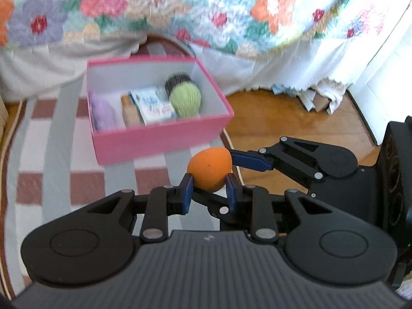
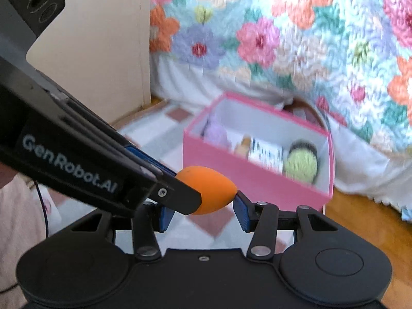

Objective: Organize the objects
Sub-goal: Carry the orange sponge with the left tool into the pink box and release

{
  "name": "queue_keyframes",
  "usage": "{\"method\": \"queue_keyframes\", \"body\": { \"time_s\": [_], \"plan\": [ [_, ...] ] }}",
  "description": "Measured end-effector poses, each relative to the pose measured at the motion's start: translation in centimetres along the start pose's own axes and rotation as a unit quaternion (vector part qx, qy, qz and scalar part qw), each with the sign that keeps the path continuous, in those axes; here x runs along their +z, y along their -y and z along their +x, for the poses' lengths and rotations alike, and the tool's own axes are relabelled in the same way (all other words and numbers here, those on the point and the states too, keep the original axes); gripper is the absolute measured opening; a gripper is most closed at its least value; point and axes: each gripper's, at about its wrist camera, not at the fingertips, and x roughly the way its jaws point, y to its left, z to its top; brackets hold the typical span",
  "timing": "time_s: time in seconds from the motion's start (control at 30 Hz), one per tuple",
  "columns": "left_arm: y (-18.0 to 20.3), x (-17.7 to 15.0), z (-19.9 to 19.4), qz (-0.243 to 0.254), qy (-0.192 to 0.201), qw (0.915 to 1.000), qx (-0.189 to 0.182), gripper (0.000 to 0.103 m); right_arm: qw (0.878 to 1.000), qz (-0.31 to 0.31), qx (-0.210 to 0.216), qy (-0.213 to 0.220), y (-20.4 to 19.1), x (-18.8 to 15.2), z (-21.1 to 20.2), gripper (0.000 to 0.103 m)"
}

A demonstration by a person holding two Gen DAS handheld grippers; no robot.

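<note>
An orange egg-shaped sponge [image 1: 209, 168] is held in the air in front of a pink box [image 1: 159, 139]. My left gripper [image 1: 209, 189] is shut on its lower part. My right gripper [image 2: 203, 207] stands around the same sponge [image 2: 211, 193]; its right pad touches the tip, and the left gripper's body hides its left pad. In the left wrist view one right finger [image 1: 251, 162] touches the sponge's upper right side. The box [image 2: 255, 180] holds a green-tipped brush [image 1: 184, 97], a printed packet [image 1: 154, 108], a brown item and a lilac item [image 1: 103, 112].
The box stands on a checked red, grey and white rug [image 1: 51, 170] over a wooden floor [image 1: 283, 118]. A bed with a flowered quilt [image 1: 180, 7] and white skirt is behind. A beige cabinet [image 2: 103, 51] stands at the left in the right wrist view.
</note>
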Motion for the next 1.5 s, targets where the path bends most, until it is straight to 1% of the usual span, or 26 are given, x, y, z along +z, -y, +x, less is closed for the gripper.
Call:
{"method": "queue_keyframes", "body": {
  "time_s": [0.07,0.17,0.27,0.33,0.4,0.57,0.7,0.77,0.87,0.9,0.97,1.07,1.13,1.23,1.3,1.37,1.43,1.47,1.5],
  "plan": [
    [-0.1,1.3,-0.5,0.007,0.009,0.9999,0.004,0.026,1.0,-0.002,-0.003,0.015,0.3,1.0,-0.2,0.054],
    [-0.5,3.3,-0.1,0.013,0.012,0.9998,0.006,0.026,1.0,-0.014,-0.007,0.027,1.0,2.6,0.3,0.054],
    [-1.3,5.5,1.3,0.007,0.009,0.9999,0.007,0.026,0.999,-0.029,-0.014,0.02,1.8,4.2,1.4,0.054],
    [-2.0,7.0,2.7,0.009,0.007,0.9999,0.006,0.026,0.999,-0.028,-0.017,0.01,3.0,5.3,2.9,0.054],
    [-2.9,8.2,4.3,-0.004,0.002,1.0,0.006,0.026,1.0,-0.025,-0.014,0.005,4.5,6.1,4.7,0.054],
    [-5.1,11.1,8.4,-0.022,-0.011,0.9996,0.013,0.026,1.0,0.021,0.016,-0.014,8.1,6.9,9.2,0.054],
    [-7.1,12.8,12.5,-0.038,-0.022,0.9989,0.017,0.026,0.997,0.064,0.02,-0.04,10.5,7.3,13.1,0.054],
    [-8.5,13.1,15.0,-0.061,-0.021,0.9977,0.018,0.026,0.995,0.078,0.023,-0.063,11.6,7.3,15.6,0.054],
    [-10.0,13.5,18.6,-0.087,-0.033,0.9954,0.02,0.026,0.993,0.086,0.01,-0.081,12.7,6.4,19.2,0.054],
    [-10.3,13.6,19.6,-0.096,-0.038,0.9945,0.019,0.026,0.991,0.097,0.004,-0.089,13.3,6.0,20.3,0.054],
    [-10.5,13.6,21.1,-0.098,-0.042,0.994,0.022,0.026,0.986,0.127,0.006,-0.111,14.4,5.4,21.9,0.054],
    [-11.1,13.3,22.7,-0.118,-0.039,0.9922,0.012,0.026,0.983,0.138,0.006,-0.124,15.4,4.7,23.2,0.054],
    [-11.6,13.1,23.3,-0.133,-0.035,0.9905,0.003,0.026,0.979,0.153,0.013,-0.135,16.2,4.3,23.9,0.054],
    [-12.2,13.0,23.8,-0.16,-0.03,0.9867,-0.005,0.026,0.977,0.165,0.013,-0.136,16.9,4.0,24.1,0.056],
    [-12.3,13.0,24.0,-0.167,-0.026,0.9856,-0.001,0.026,0.975,0.17,0.012,-0.14,17.1,4.0,24.3,0.057],
    [-12.5,12.8,23.8,-0.178,-0.02,0.9839,0.005,0.027,0.973,0.176,0.021,-0.146,17.1,4.1,24.4,0.059],
    [-12.7,12.1,23.1,-0.207,-0.014,0.9782,0.007,0.03,0.973,0.171,0.031,-0.149,16.8,4.2,24.3,0.064],
    [-12.9,11.7,22.7,-0.222,-0.013,0.9751,-0.002,0.03,0.975,0.167,0.027,-0.143,16.6,4.3,24.0,0.069],
    [-13.0,11.2,22.1,-0.234,-0.007,0.9721,-0.009,0.03,0.977,0.168,0.022,-0.132,16.6,4.1,23.3,0.07]
  ]
}}
